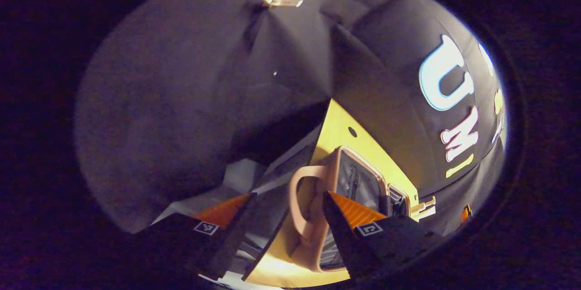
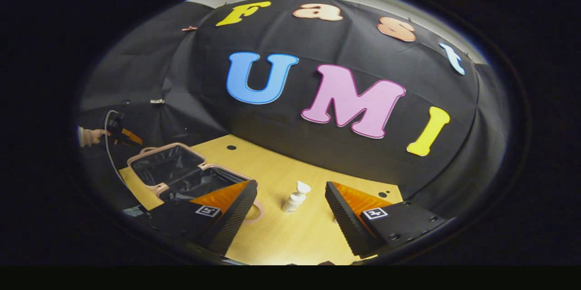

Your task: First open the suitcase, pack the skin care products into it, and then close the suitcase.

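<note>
On the table (image 2: 281, 235) the suitcase (image 2: 181, 174) lay open; bottle (image 2: 295, 197) stood between the spread right gripper (image 2: 290, 217); left gripper (image 1: 288, 231) spread by the handle (image 1: 304, 203).

One suitcase (image 2: 181, 174) lies open at the lower left of the right gripper view, showing two halves. One white pump bottle (image 2: 295, 197) stands at lower centre. One desk (image 2: 290, 231) carries both. Two claws: left (image 2: 125, 135), right (image 2: 290, 210).

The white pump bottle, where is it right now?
In the right gripper view the white pump bottle stands upright on the wooden table, ahead between the open jaws, to the right of the open suitcase.
</note>
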The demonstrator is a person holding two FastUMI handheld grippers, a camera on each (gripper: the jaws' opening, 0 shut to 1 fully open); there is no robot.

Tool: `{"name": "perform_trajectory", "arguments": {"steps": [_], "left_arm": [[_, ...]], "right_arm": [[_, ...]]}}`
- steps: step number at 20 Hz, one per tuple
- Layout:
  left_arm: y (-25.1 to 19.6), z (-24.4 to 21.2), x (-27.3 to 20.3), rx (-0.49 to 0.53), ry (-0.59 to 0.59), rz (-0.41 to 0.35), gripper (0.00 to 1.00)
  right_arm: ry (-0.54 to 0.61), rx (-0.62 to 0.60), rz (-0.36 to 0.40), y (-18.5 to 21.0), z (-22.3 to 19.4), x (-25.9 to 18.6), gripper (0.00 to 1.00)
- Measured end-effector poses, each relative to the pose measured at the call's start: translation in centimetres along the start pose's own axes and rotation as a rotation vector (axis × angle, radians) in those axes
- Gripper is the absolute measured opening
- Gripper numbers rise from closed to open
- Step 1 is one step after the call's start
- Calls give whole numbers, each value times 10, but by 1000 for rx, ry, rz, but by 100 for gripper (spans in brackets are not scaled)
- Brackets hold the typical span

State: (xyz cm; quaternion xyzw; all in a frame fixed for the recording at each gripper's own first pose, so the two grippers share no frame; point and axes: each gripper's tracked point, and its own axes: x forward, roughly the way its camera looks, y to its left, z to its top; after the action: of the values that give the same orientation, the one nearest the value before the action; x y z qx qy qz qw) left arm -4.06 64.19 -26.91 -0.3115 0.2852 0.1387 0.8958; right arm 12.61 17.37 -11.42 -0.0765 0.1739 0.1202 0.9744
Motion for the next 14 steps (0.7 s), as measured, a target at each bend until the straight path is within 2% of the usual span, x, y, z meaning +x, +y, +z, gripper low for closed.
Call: {"name": "perform_trajectory", "arguments": {"steps": [3, 4, 5, 7, 10, 11, 14], "left_arm": [[-98, -2, -33, 147, -92, -26, 94], [-140, -15, -35, 171, -95, -62, 89], [-181, -33, -35, 182, -90, -99, 94], [-255, -74, -30, 224, -83, -157, 94], [-350, -129, -1, 301, -58, -229, 94], [-377, -153, 13, 326, -24, -250, 94], [-451, -210, 48, 397, 60, -306, 94]], "right_arm": [[-17, 42, -69, -30, -24, 7, 97], [-25, 45, -101, -42, -31, 11, 97], [-27, 55, -124, -54, -40, 12, 97], [-11, 105, -157, -74, -60, 18, 96], [2, 165, -210, -103, -84, 25, 97], [20, 175, -212, -110, -92, 31, 95], [84, 185, -197, -125, -131, 53, 97]]}}
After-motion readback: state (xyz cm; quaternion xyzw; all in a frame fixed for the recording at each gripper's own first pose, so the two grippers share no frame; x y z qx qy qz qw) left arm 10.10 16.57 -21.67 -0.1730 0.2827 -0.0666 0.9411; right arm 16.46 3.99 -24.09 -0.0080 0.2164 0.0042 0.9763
